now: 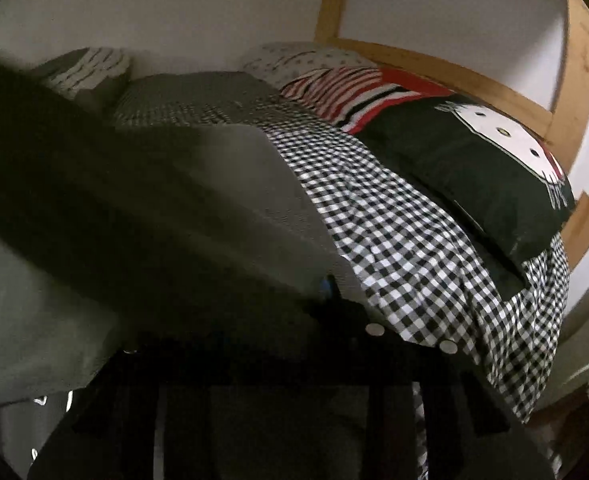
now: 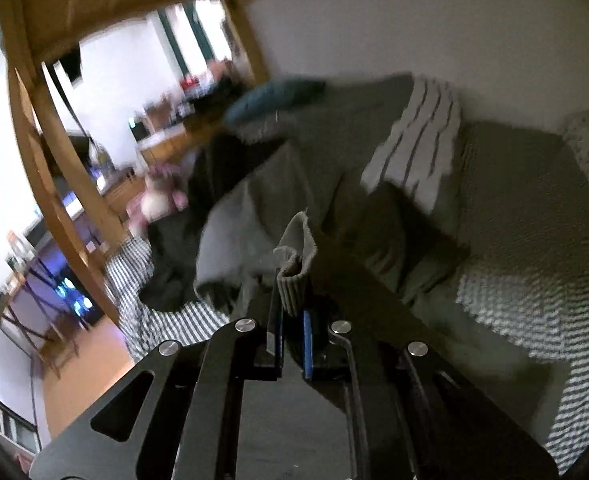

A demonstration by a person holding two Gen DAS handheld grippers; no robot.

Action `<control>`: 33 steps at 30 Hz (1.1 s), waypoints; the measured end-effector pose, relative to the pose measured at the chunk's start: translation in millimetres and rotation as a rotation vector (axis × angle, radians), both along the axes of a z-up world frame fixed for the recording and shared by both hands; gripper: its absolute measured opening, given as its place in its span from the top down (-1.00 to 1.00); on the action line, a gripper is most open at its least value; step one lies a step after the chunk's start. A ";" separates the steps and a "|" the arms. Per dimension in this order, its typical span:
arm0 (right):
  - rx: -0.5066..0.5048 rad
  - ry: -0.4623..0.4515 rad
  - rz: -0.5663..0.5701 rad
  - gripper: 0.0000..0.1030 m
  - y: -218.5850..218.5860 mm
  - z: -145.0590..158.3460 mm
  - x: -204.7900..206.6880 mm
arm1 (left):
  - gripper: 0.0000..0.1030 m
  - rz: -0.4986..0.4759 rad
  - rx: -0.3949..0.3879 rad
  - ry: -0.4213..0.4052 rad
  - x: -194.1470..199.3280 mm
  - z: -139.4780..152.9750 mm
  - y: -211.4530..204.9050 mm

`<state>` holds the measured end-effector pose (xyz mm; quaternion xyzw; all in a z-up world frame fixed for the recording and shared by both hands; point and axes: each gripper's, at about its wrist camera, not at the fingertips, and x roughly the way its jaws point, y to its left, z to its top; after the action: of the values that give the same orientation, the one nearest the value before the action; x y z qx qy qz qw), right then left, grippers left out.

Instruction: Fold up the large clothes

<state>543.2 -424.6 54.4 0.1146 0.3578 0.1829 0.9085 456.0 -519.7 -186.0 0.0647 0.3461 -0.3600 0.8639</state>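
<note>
The right hand-held gripper (image 2: 292, 336) has its jaws closed on the ribbed cuff (image 2: 294, 276) of a grey-green garment (image 2: 278, 184), which spreads ahead of it over the bed (image 2: 526, 208). A striped towel (image 2: 418, 140) lies farther ahead to the right; a pink plush toy (image 2: 158, 196) sits ahead left.

Bed (image 1: 414, 248): black-white gingham cover, running lower right to center of left view. On it, right side: black cartoon-face pillow (image 1: 474, 168); behind, red striped pillow (image 1: 346, 88). Grey garment (image 1: 230, 184) spread center-left. Right view: striped sheet (image 2: 506, 296) lower right, dark clothes heap (image 2: 174, 256) center-left.
</note>
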 end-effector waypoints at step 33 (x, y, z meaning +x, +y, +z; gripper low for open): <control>0.063 0.330 0.181 -0.74 229.8 -84.4 -10.0 | -0.91 -0.007 -0.103 0.111 2.4 38.2 68.3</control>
<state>533.1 -194.8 -29.9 0.1388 0.5048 0.2537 0.8133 458.4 -451.4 -147.8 0.0012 0.3742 -0.3834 0.8444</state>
